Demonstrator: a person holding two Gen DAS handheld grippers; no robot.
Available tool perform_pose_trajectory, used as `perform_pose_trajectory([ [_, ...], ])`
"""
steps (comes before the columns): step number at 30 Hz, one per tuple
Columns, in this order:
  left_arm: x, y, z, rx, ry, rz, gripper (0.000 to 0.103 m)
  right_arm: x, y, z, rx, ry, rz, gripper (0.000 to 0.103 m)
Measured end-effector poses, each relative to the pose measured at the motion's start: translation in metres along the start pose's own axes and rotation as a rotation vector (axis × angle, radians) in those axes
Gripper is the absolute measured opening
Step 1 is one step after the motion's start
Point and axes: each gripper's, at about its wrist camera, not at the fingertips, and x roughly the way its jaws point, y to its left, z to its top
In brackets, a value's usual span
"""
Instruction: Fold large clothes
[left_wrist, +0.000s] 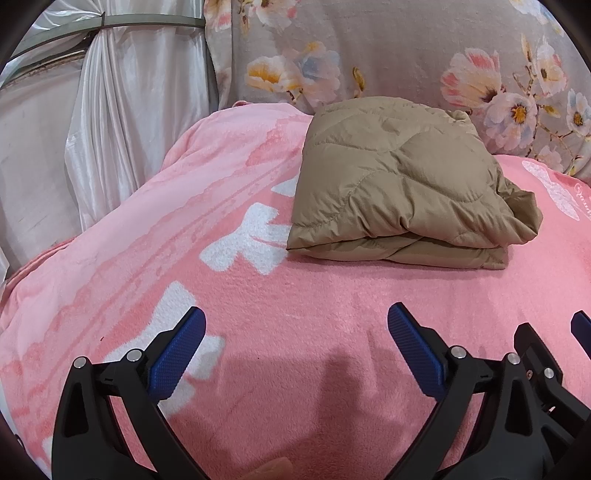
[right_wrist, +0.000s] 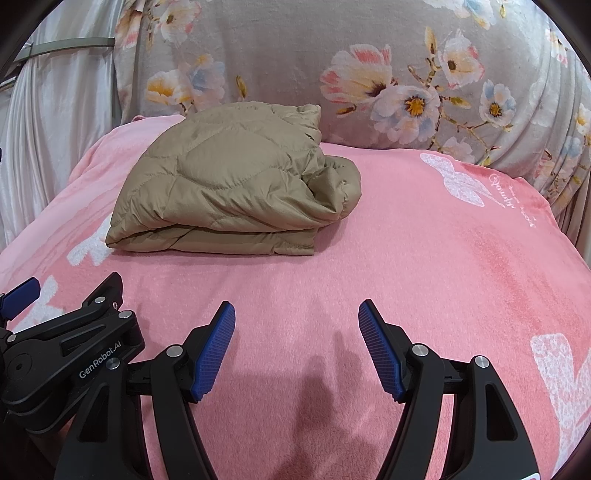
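Folded tan quilted jacket (left_wrist: 402, 184) resting on a pink blanket (left_wrist: 295, 295), both claws spread and holding nothing.

The jacket lies in a squared bundle toward the blanket's far edge, just before a grey floral cushion (left_wrist: 388, 48). Left gripper (left_wrist: 295, 321) and right gripper (right_wrist: 296, 314) hover side by side on the near side of the jacket, well apart from it. "GenRobot.AI" reads on the left gripper's body in the right wrist view; cursive white script beside a butterfly print, right of the jacket, is illegible.

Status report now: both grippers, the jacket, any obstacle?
Left gripper open, empty. Right gripper open, empty. Tan jacket folded on pink blanket, untouched. Nothing between.
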Motion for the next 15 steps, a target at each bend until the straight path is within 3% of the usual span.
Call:
perform_pose_trajectory([
  [15, -0.0063, -0.0056, 0.0007, -0.003, -0.013, 0.003, 0.093, 0.0005, -0.0003, -0.0003, -0.001, -0.001, -0.001, 0.068],
])
